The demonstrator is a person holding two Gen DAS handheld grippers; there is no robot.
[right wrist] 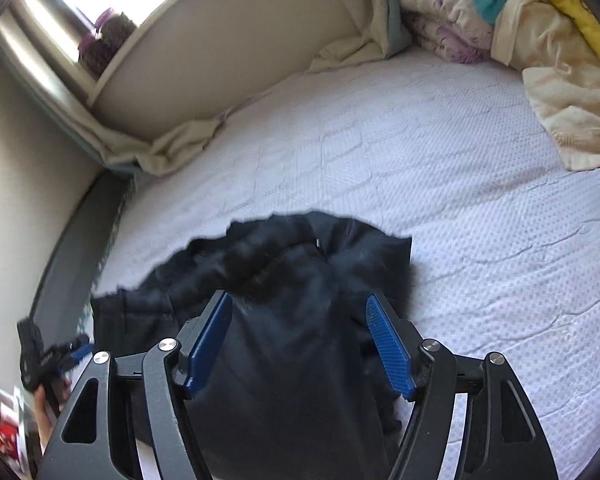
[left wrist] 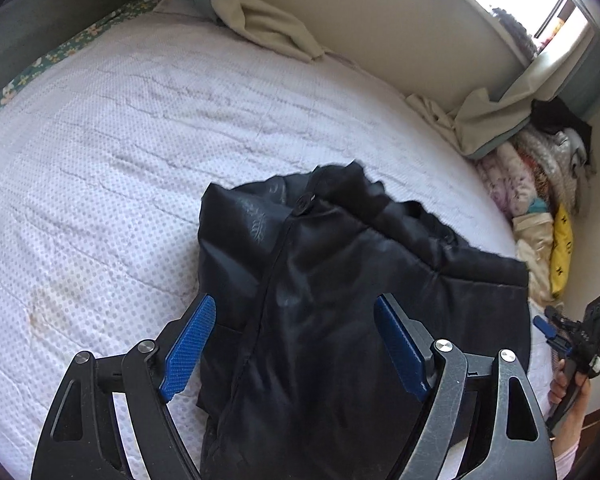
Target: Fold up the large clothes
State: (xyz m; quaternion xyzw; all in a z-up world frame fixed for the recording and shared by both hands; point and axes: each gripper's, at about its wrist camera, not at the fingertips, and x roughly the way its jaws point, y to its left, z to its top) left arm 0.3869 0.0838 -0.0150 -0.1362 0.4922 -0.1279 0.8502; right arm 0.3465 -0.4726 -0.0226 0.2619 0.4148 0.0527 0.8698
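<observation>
black jacket (left wrist: 340, 280) folded, mid-bed | white mattress (left wrist: 140, 140) open around

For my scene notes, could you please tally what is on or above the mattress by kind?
Black padded jacket: 1
Pile of folded bedding: 1
Blue-padded claws, left claw and right claw, both open above the jacket: 2
Total: 4

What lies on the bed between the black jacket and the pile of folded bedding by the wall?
Nothing: bare mattress cover separates the black jacket from the bedding pile, clearest in the right wrist view.
</observation>
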